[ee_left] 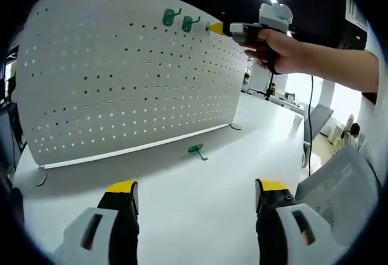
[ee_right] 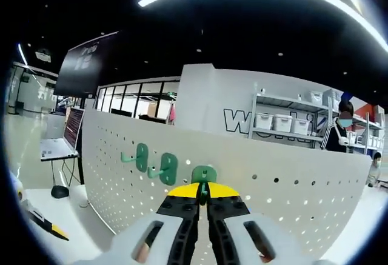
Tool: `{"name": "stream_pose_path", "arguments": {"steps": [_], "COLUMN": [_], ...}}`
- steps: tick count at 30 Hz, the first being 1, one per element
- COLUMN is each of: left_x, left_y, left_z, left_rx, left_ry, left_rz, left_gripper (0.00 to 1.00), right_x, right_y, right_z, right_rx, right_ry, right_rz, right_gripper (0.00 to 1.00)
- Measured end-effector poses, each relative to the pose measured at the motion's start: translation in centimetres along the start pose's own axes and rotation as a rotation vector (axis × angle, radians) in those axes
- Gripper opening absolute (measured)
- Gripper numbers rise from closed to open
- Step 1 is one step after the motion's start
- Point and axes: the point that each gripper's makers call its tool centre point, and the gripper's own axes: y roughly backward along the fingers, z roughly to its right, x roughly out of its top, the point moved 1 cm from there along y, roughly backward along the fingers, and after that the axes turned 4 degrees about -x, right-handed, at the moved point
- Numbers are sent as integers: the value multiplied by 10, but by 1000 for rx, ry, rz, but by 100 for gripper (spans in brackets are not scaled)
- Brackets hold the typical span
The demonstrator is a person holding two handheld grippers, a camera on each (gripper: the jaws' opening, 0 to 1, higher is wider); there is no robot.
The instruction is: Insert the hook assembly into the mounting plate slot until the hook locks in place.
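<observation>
Right gripper point(ee_right: 204, 193) jaws are clamped on a green hook point(ee_right: 204, 175), pressed against the pegboard point(ee_right: 291, 198) near its top edge, beside two mounted hooks point(ee_right: 156, 163). Left gripper point(ee_left: 197, 193) stands wide open, holding nothing, above the table point(ee_left: 200, 216); a loose hook point(ee_left: 197, 150) lies near the pegboard's bottom edge.

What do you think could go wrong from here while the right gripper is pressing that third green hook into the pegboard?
The right gripper pinches the third hook by a thin edge, so it may twist or slip before locking. The pegboard stands free on small feet, so a push near its top edge might tip it. A spare hook lies on the table by the board's base, and a shifting board could knock it.
</observation>
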Motion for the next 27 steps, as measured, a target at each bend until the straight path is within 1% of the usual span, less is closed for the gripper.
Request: {"name": "stream_pose_path", "arguments": {"steps": [6,17,27], "left_x": [0,-5,-7], "left_y": [0,1,1], "left_z": [-1,-2,-2], "left_rx": [2,3,3], "left_ry": [2,7,12], "left_rz": [-3,-21,-23], "left_gripper": [80,79,78], "right_x": [2,-2,-2], "right_y": [-4,-11,-11], "right_z": [1,2,1], "right_rx": [-2,1,-5], "right_ry": [11,7,12], "right_rz": [12,11,17], "right_gripper": [1,1,1]}}
